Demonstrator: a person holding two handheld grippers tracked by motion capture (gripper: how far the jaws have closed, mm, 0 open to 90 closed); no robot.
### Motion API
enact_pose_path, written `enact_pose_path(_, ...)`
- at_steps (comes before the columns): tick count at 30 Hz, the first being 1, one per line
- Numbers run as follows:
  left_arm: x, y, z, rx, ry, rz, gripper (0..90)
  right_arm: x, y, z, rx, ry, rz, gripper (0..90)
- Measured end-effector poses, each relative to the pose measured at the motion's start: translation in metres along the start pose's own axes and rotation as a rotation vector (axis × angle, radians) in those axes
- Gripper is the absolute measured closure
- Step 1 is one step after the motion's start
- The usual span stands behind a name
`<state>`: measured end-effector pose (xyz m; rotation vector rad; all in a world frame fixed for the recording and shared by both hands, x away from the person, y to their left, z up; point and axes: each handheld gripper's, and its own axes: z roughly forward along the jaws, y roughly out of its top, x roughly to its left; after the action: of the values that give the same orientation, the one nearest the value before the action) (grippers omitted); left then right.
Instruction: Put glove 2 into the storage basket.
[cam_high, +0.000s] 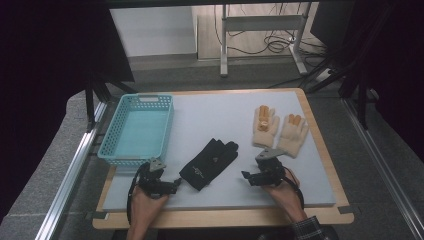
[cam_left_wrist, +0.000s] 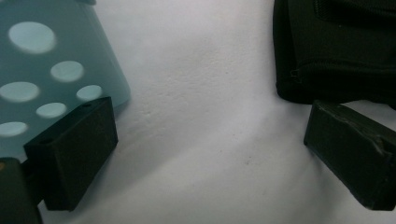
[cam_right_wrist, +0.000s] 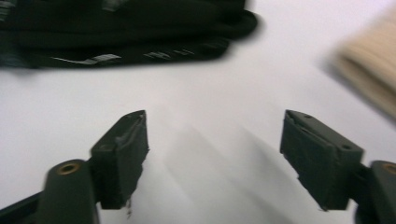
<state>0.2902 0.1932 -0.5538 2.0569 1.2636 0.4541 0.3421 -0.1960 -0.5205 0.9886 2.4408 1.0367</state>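
Risk first: the basket (cam_high: 137, 129) sits just beside the left gripper (cam_high: 176, 184), its wall touching or nearly touching one jaw in the left gripper view, so a careless lift toward it could catch the rim and shove it along the mat (cam_high: 220, 117). The black glove (cam_high: 208, 162) is limp; a pinch at one edge would probably let the rest drape, drag, or fold short of the basket. The cream gloves (cam_high: 277, 129) lie near the right gripper (cam_high: 245, 175), and a sweep of that hand could nudge them.

The black glove lies flat at the mat's near middle, between the two grippers. Its long axis runs diagonally: cuff toward the person and the left gripper, fingers pointing away and to the right.

Left gripper: jaws wide, nothing between them, the cuff (cam_left_wrist: 336, 51) just beyond one jaw. Right gripper: jaws spread wide over bare mat, holding nothing, the glove's fingers (cam_right_wrist: 140, 32) ahead.
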Motion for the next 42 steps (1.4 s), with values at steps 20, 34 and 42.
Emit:
enact_pose_path(20, 0.0, 0.0, 0.0, 0.001, -0.005, -0.003, 2.3, -0.043, -0.033, -0.016, 0.008, -0.13, 0.077, 11.2)
enact_pose_path(34, -0.007, 0.015, -0.027, -0.061, -0.121, 0.039, 5.4, -0.043, -0.033, -0.016, 0.006, -0.131, 0.075, 11.2)
enact_pose_path(42, -0.037, 0.049, -0.014, -0.043, -0.194, 0.118, 3.0, -0.043, -0.033, -0.016, 0.005, -0.132, 0.076, 11.2)
